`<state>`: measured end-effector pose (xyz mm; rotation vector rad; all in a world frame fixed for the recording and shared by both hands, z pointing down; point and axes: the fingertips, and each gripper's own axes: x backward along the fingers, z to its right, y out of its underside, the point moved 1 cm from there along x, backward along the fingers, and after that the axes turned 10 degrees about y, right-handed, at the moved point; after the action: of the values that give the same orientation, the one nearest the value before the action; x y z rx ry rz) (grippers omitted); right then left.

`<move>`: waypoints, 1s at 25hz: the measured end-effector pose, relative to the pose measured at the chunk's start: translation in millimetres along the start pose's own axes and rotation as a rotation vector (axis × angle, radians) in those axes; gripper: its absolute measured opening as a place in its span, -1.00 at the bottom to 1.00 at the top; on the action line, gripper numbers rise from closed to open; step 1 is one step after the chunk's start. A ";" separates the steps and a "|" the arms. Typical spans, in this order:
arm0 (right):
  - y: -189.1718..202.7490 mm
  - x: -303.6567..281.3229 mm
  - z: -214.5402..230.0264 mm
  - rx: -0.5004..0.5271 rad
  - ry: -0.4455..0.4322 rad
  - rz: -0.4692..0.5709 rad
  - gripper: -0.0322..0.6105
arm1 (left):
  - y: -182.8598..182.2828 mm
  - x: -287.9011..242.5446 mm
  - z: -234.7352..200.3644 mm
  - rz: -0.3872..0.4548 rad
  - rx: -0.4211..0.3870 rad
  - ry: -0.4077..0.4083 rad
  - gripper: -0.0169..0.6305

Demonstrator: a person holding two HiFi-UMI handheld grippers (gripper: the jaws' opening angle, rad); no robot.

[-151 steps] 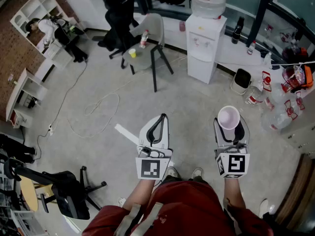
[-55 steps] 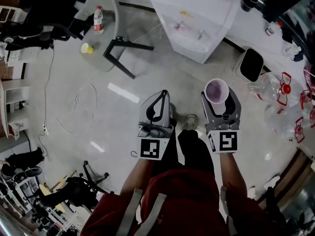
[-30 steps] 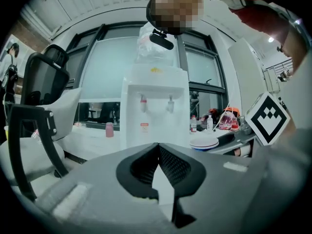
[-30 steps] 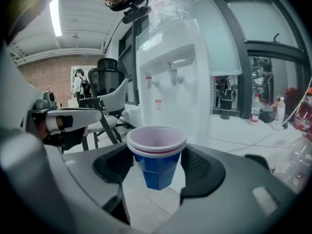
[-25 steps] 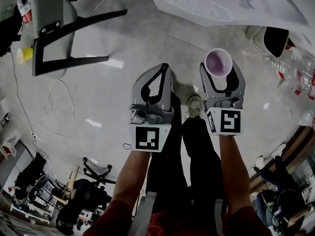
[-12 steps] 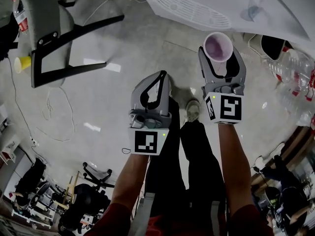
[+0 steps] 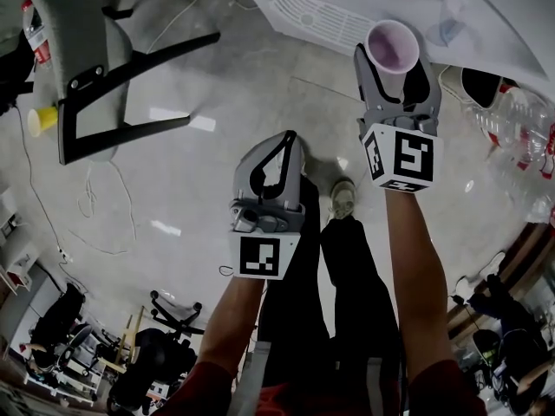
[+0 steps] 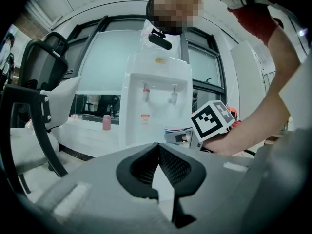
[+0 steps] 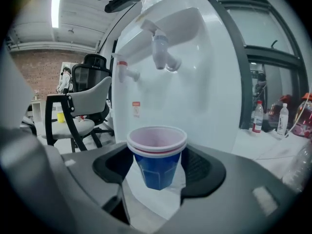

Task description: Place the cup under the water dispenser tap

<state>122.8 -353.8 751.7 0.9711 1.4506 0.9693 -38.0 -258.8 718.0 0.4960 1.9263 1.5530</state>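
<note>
A blue cup (image 7: 392,46) with a white rim and pinkish inside stands upright between the jaws of my right gripper (image 7: 395,56), which is shut on it. The gripper holds it in the air just in front of the white water dispenser (image 7: 494,16), near the slotted drip tray (image 7: 316,20). In the right gripper view the cup (image 9: 157,162) sits below and short of the two taps, the pale one (image 9: 161,50) and the red-topped one (image 9: 124,70). My left gripper (image 7: 276,159) hangs lower and further back, shut with nothing in it.
A grey chair (image 7: 87,68) with black legs stands at the left, with a yellow cup (image 7: 39,120) and a bottle (image 7: 33,29) by it. Clear plastic jugs (image 7: 520,137) and a black bin (image 7: 486,85) lie right of the dispenser. A cable (image 7: 91,198) trails over the floor.
My right gripper has carried the cup forward, closer to the dispenser's front. The left gripper has hardly moved.
</note>
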 end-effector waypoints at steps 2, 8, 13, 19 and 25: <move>1.5 -4.7 1.9 -0.010 0.013 0.002 0.04 | 0.9 0.6 -1.1 -0.003 -0.005 0.002 -0.95; 4.7 -15.0 5.7 -0.020 0.057 0.029 0.04 | 3.2 3.4 -2.8 -0.013 -0.010 0.006 -0.95; 6.0 -17.0 4.7 -0.019 0.065 0.014 0.06 | 5.5 5.0 -3.0 -0.018 -0.004 0.005 -0.95; 12.7 -16.7 2.5 -0.027 0.039 -0.028 0.25 | 0.4 2.7 2.7 -0.014 -0.012 0.020 -0.95; 34.9 5.9 -2.8 -0.032 0.024 -0.104 0.26 | -14.0 5.7 2.7 -0.005 -0.023 0.011 -0.95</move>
<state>121.6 -336.8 782.8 0.8546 1.4864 0.9287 -39.2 -256.6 702.9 0.4735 1.9142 1.5755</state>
